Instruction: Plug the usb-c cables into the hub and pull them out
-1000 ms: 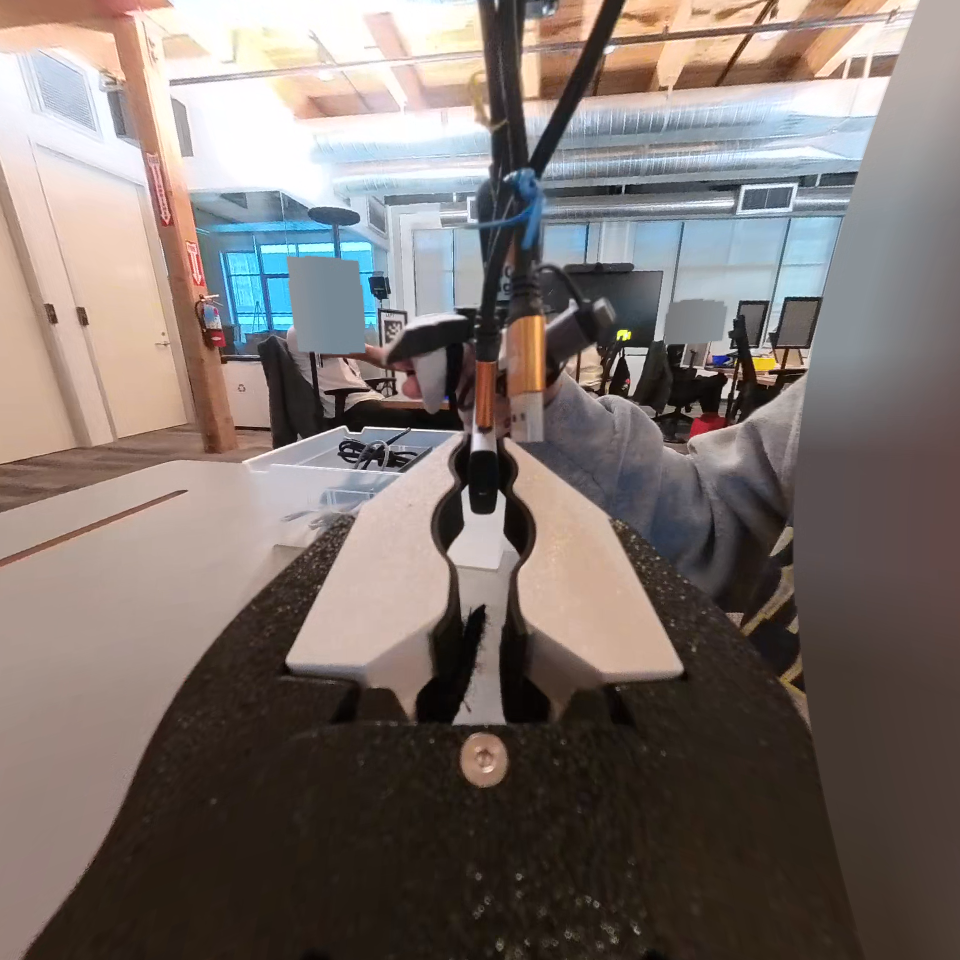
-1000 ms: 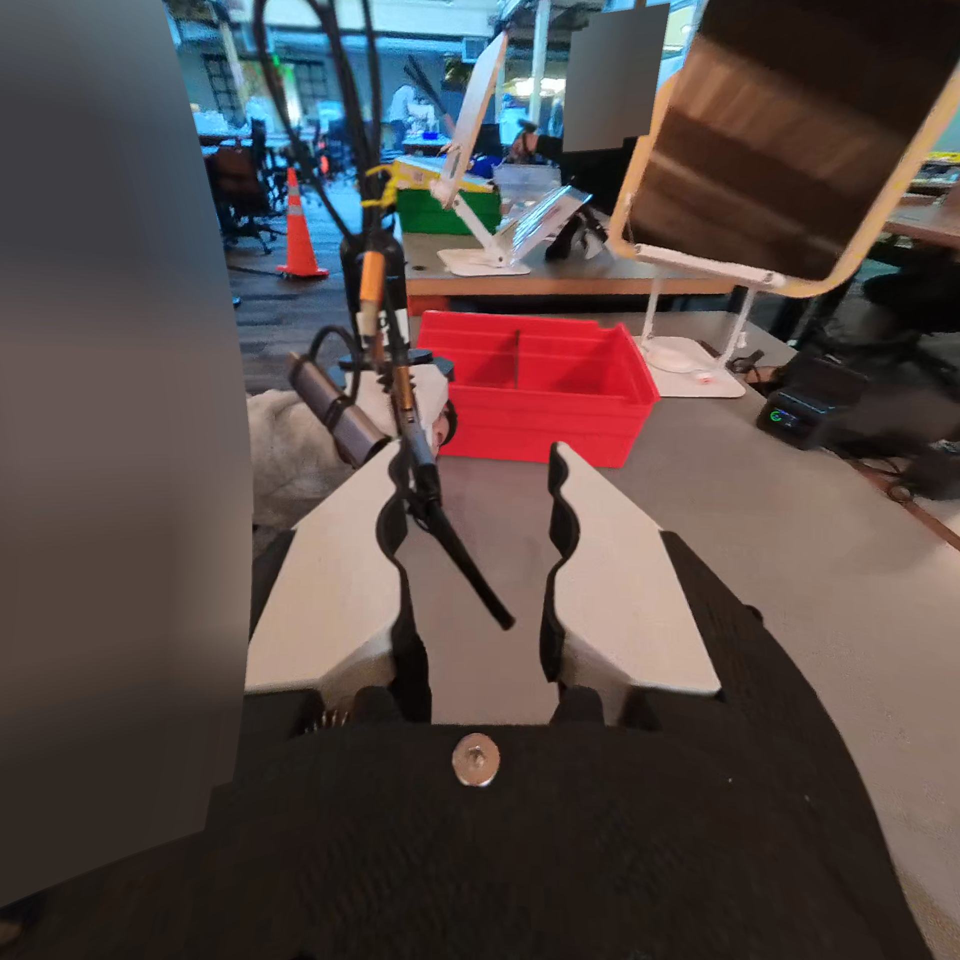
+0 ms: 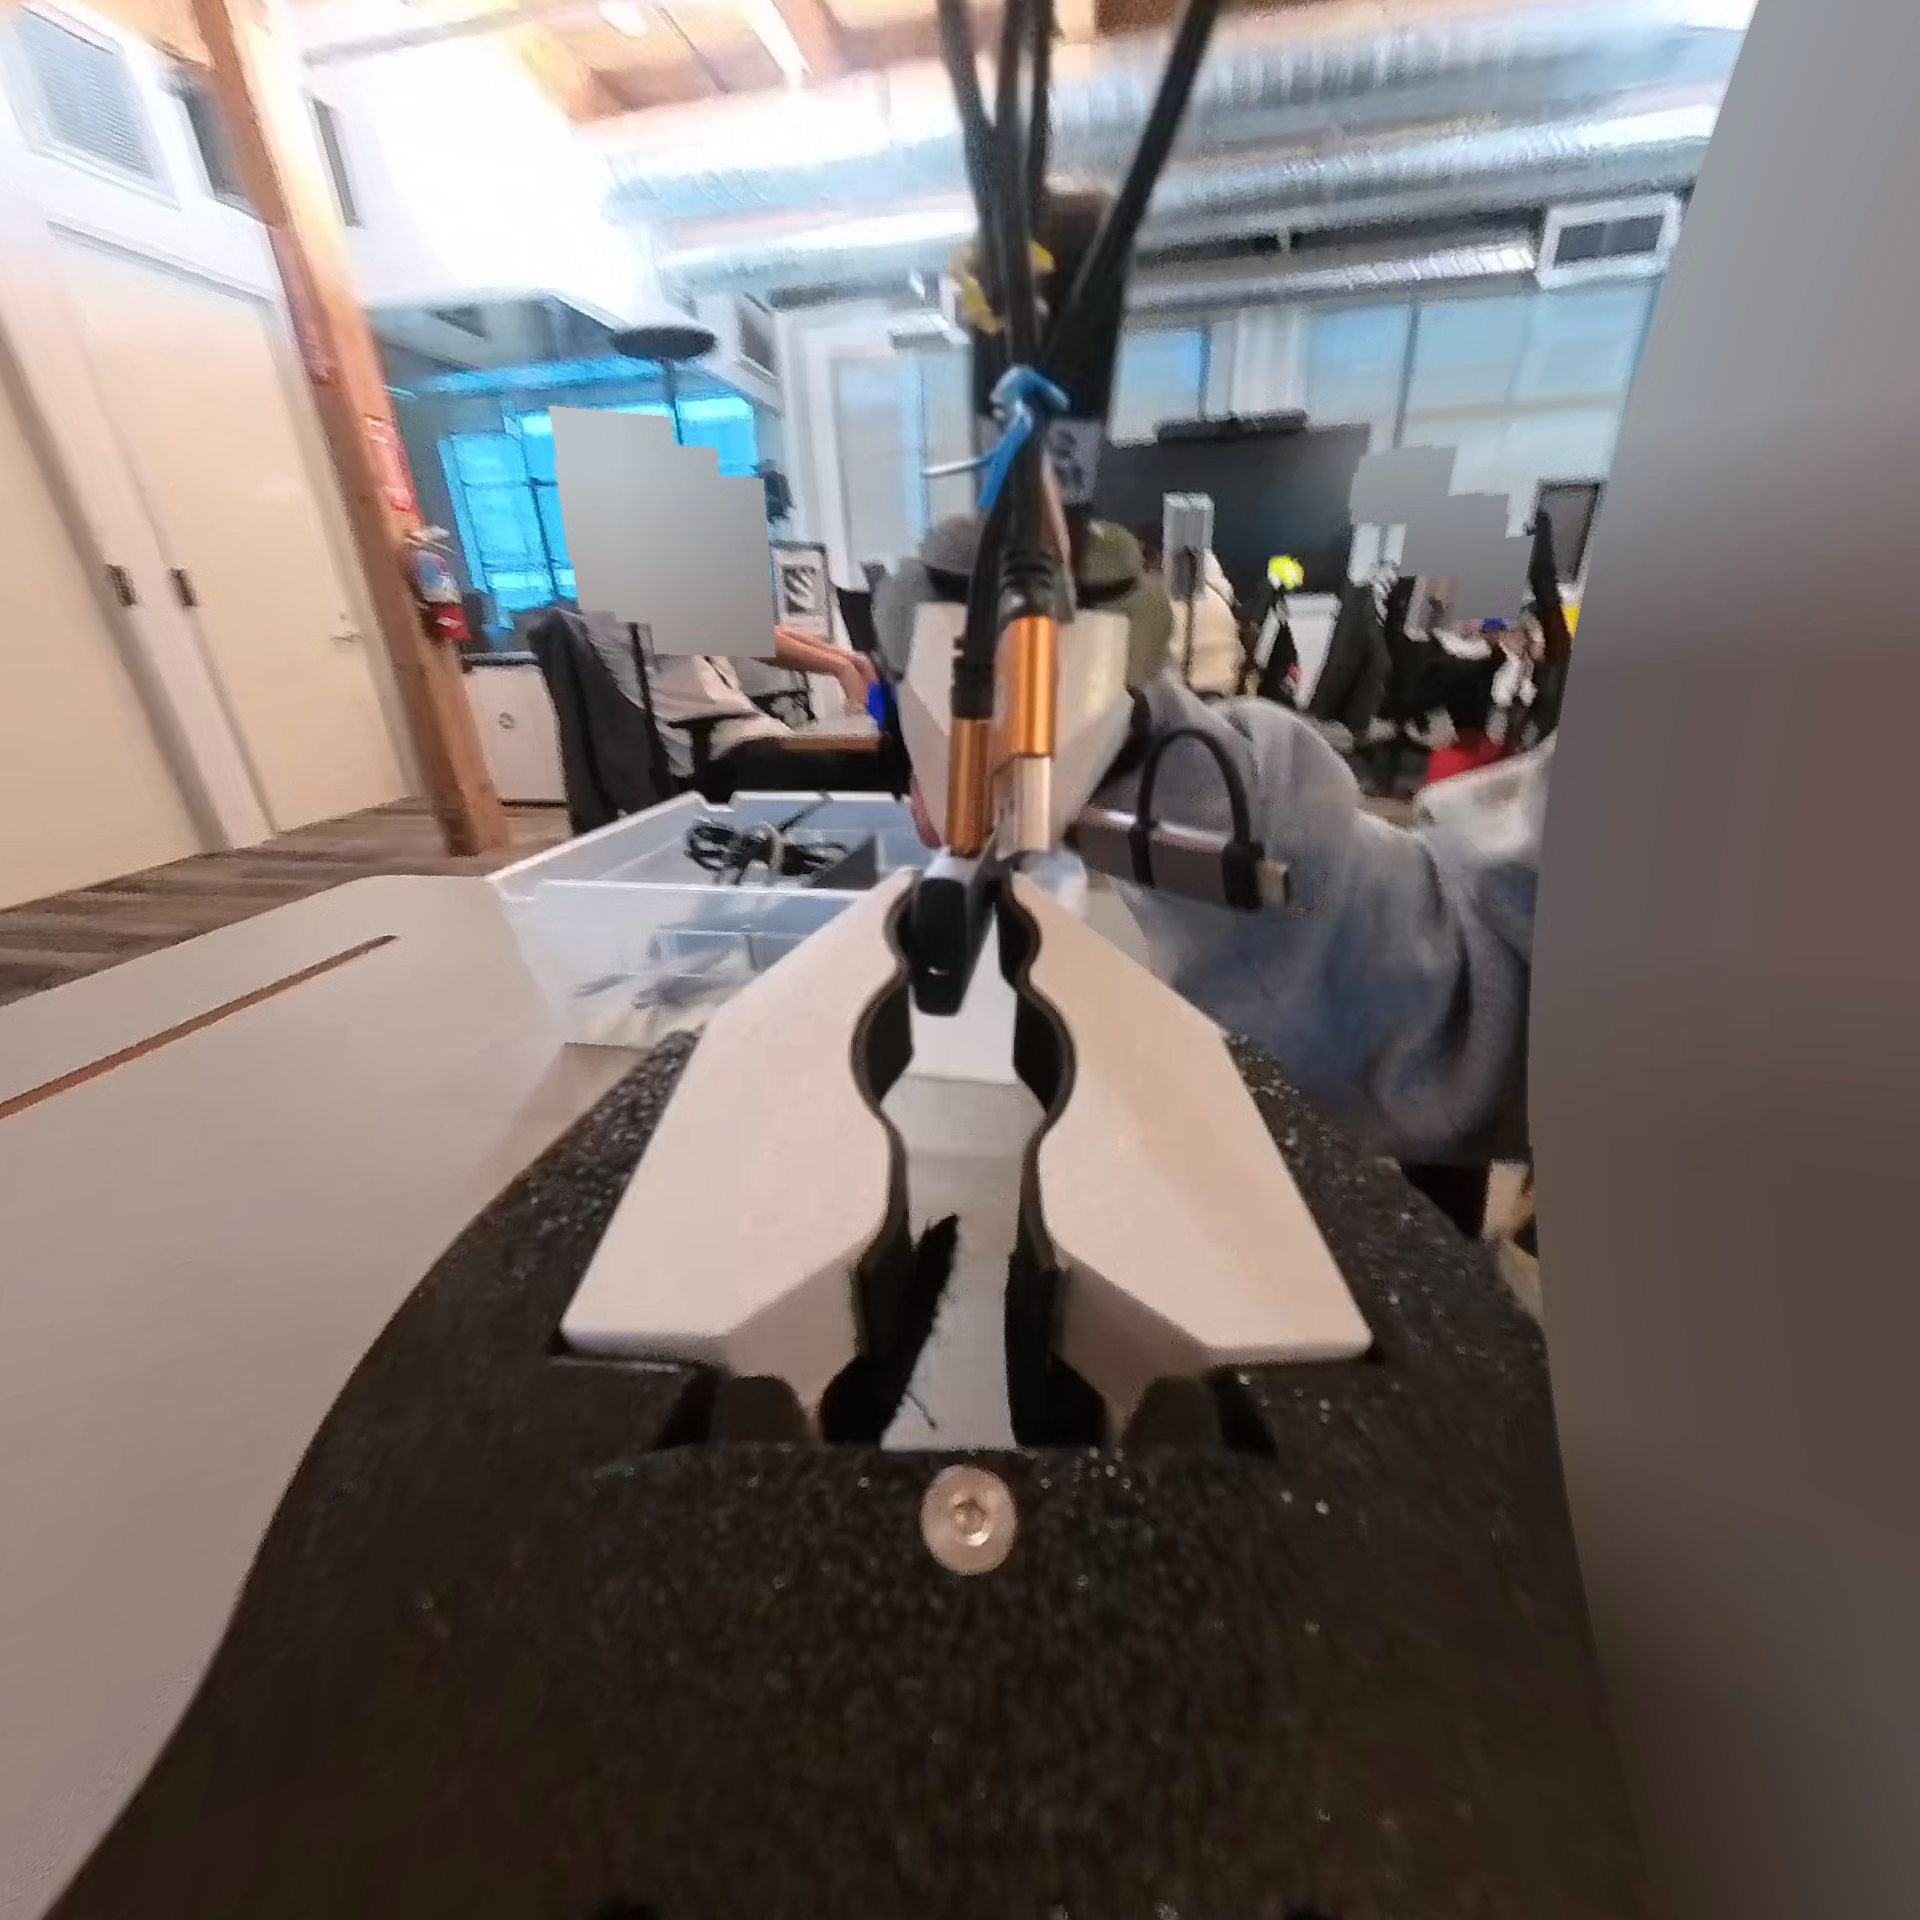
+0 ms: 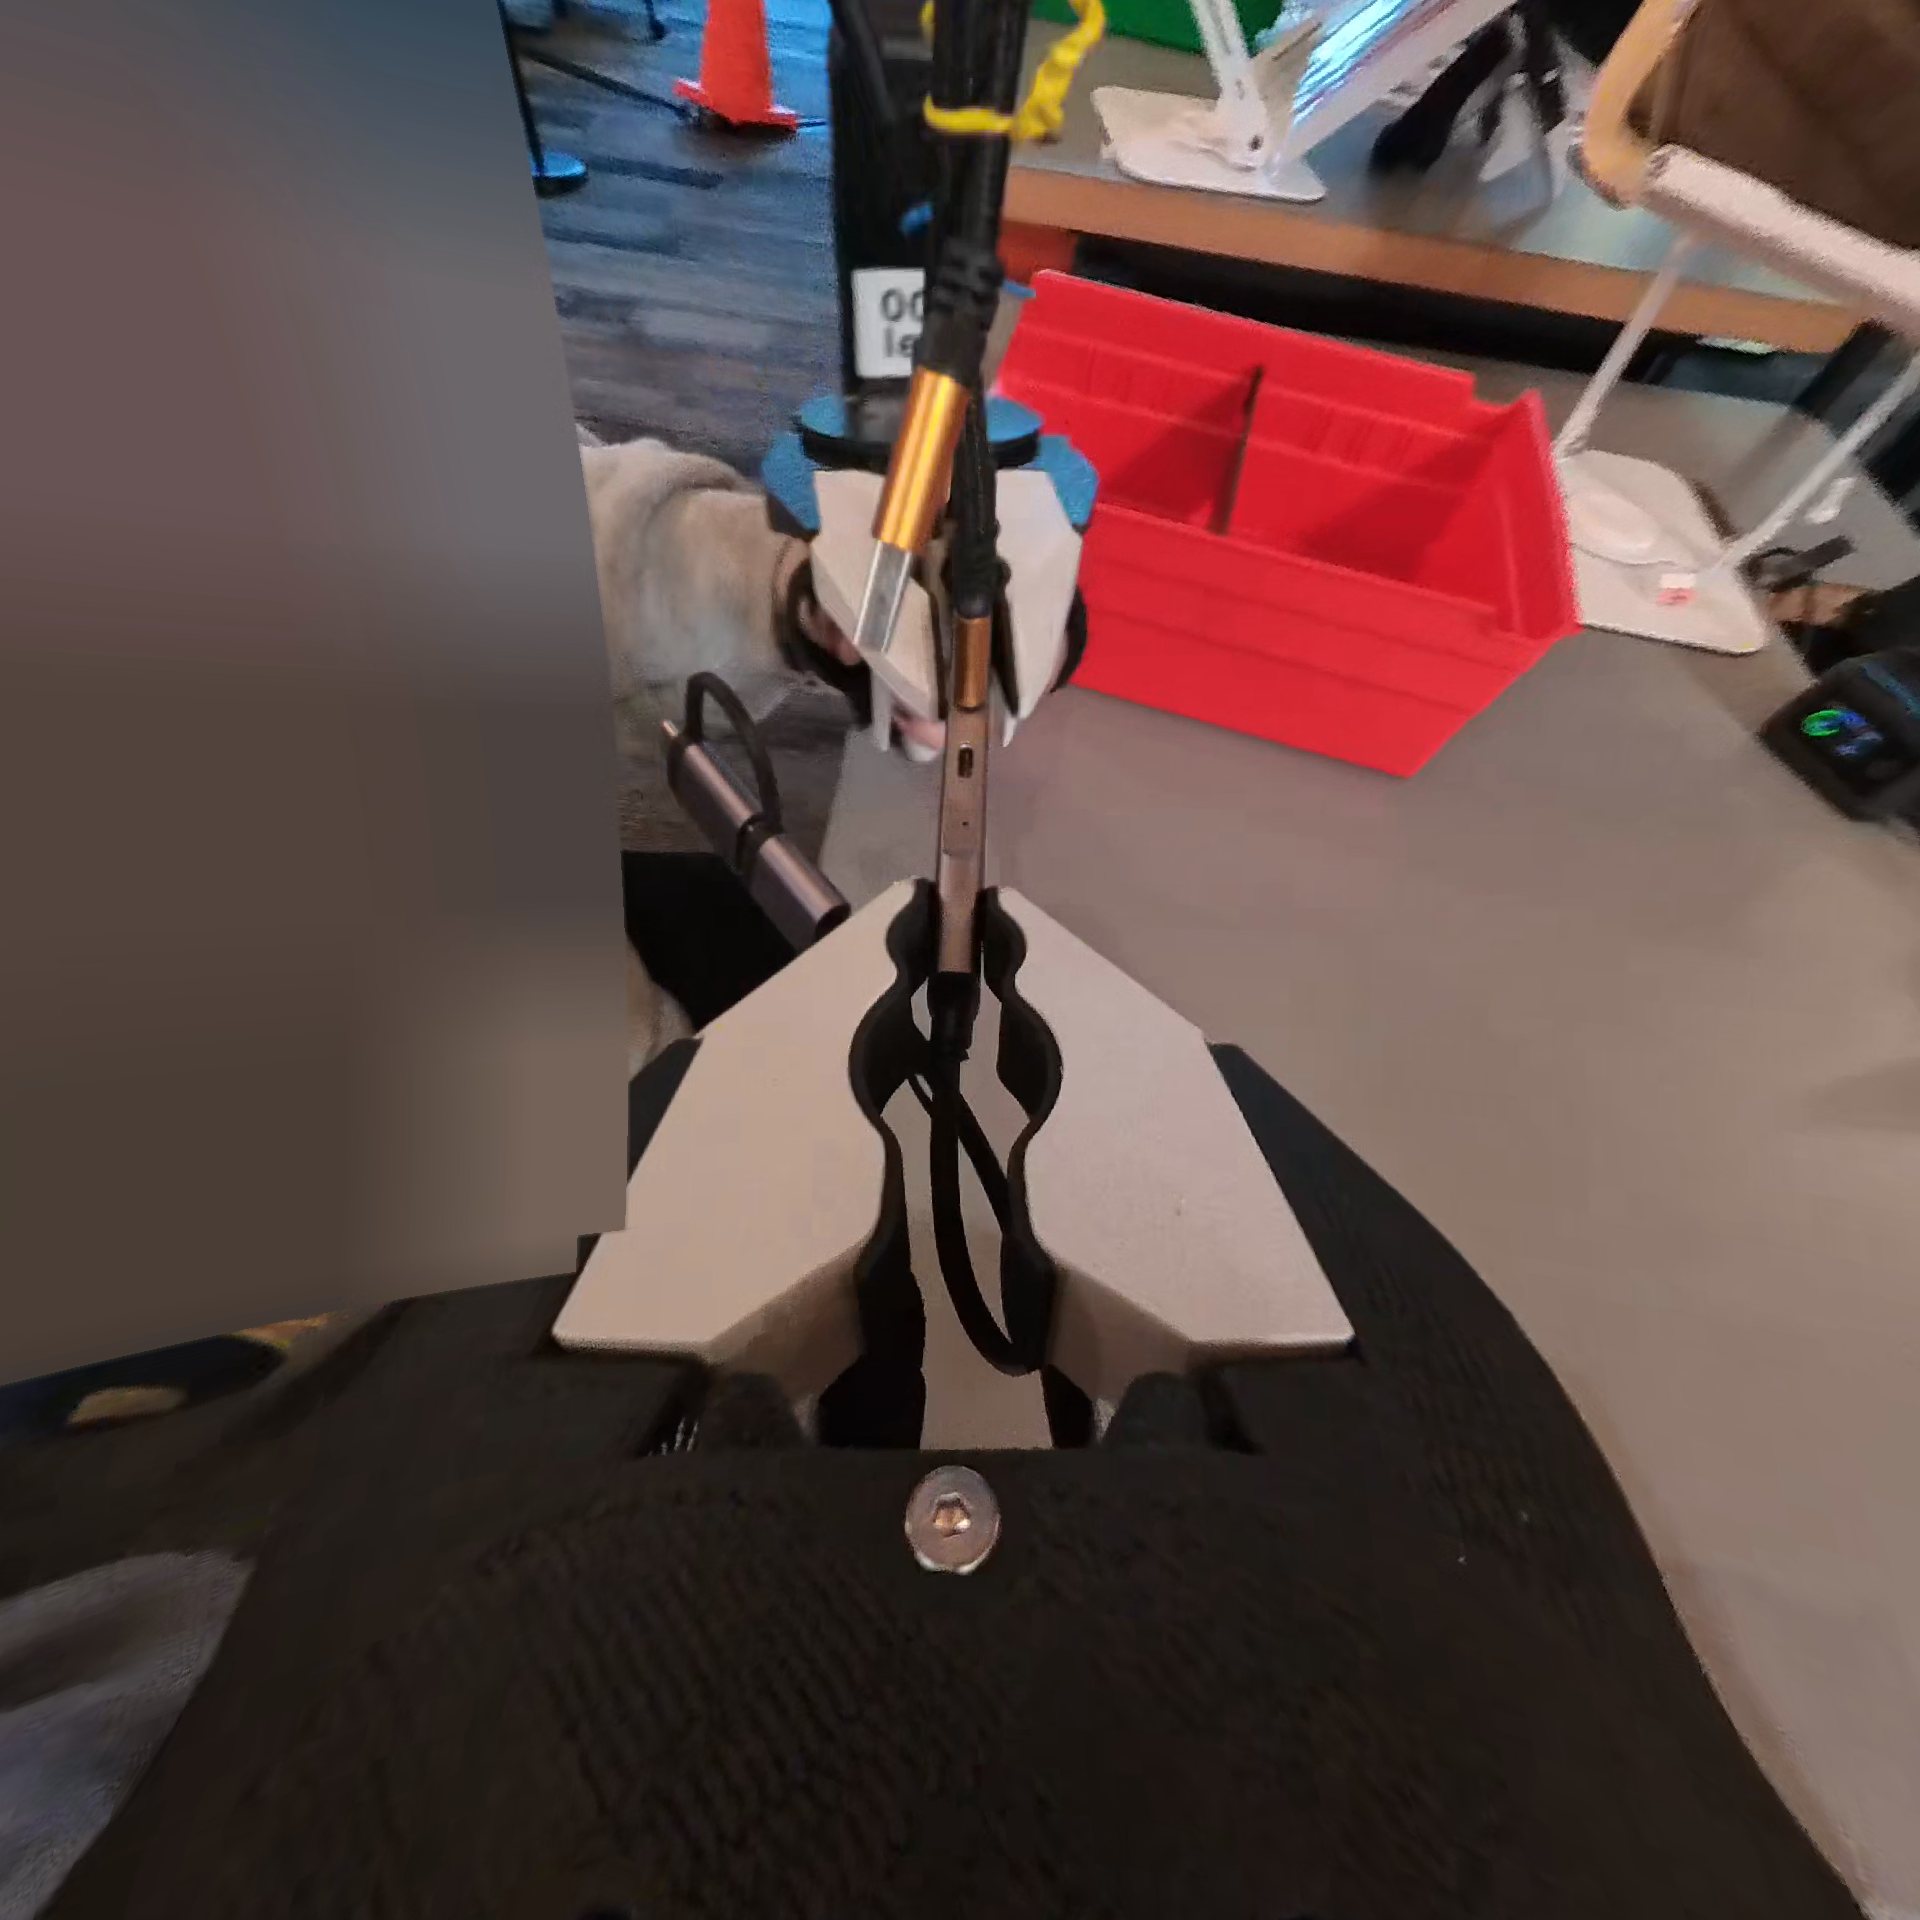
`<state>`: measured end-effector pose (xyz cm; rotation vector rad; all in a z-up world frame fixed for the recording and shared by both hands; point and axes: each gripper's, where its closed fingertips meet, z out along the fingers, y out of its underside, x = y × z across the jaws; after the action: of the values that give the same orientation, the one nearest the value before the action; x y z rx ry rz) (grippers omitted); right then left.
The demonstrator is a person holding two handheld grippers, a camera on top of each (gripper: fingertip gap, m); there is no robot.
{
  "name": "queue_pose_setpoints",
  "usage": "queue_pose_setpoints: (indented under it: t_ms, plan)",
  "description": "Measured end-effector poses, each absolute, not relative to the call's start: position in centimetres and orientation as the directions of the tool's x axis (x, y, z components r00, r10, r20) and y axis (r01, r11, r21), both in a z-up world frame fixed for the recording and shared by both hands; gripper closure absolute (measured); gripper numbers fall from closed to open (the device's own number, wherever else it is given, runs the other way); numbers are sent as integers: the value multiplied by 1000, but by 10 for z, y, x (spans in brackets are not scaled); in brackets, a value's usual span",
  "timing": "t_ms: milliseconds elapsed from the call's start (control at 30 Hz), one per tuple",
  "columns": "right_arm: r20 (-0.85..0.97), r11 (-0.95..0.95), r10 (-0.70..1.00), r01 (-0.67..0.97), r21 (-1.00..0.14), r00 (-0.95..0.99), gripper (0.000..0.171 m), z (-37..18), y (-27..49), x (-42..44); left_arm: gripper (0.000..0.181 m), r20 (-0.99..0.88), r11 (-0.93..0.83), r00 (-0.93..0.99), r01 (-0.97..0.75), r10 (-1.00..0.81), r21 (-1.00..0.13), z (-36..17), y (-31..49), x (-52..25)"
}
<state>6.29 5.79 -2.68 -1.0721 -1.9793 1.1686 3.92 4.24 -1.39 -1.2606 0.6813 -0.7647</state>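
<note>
The hub, a slim grey bar seen edge-on, hangs upright in the air off the table, strung from a bundle of black cables that comes down from above. The USB-C plug w/ the orange sleeve looks seated in its top end. A fatter orange USB-A plug dangles free just beside it, in nothing.

Why held so, as I judge it: a hanging hub would swing and twist under any push or pull, so it gets pinched at two spots to brace it.

Right gripper: fingers drawn in to a narrow slit, tips clamped on the hub's lower end where its own black lead runs back between the fingers. Firm hold, nothing else touched.

Left gripper: also nearly closed, tips pinching a dark body w/ a silver end under the orange plugs – prob. the same hub from the opp. side, though blur stops me being sure. In the right wrist view its tips sit by the hub's top, close to the plug joint.

Neither claw is on the orange sleeve itself – pulling out would need a re-grip there.

A grey dongle w/ a looped cord hangs to one side, a red bin stands well behind.
</note>
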Motion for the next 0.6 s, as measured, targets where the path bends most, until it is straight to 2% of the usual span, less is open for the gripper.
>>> queue_pose_setpoints:
  t_ms: [33,100,133,267,400,500,600]
  plan:
    - [116,299,872,330,-895,-475,165,-25,63,63,163,-15,147,616,163,-788,-976,-10,47,35]
    - [160,304,900,323,-896,-405,165,-20,81,66,136,-4,155,678,162,-735,-974,-11,56,25]
    - [182,299,918,315,-900,-351,165,-15,94,69,134,-8,150,706,139,-708,-979,-16,61,19]
    - [250,233,968,275,-933,27,165,10,175,93,142,-52,198,828,72,-559,-978,-26,77,-11]
    - [276,162,863,286,-945,424,165,17,259,144,147,-118,187,873,-31,-473,-982,-45,86,-21]
    - [292,83,768,364,-928,570,165,-4,302,180,150,-128,170,877,-54,-463,-984,-54,90,-19]
    - [361,-18,684,510,-860,634,165,-43,333,208,152,-138,151,875,-75,-465,-986,-61,93,-17]
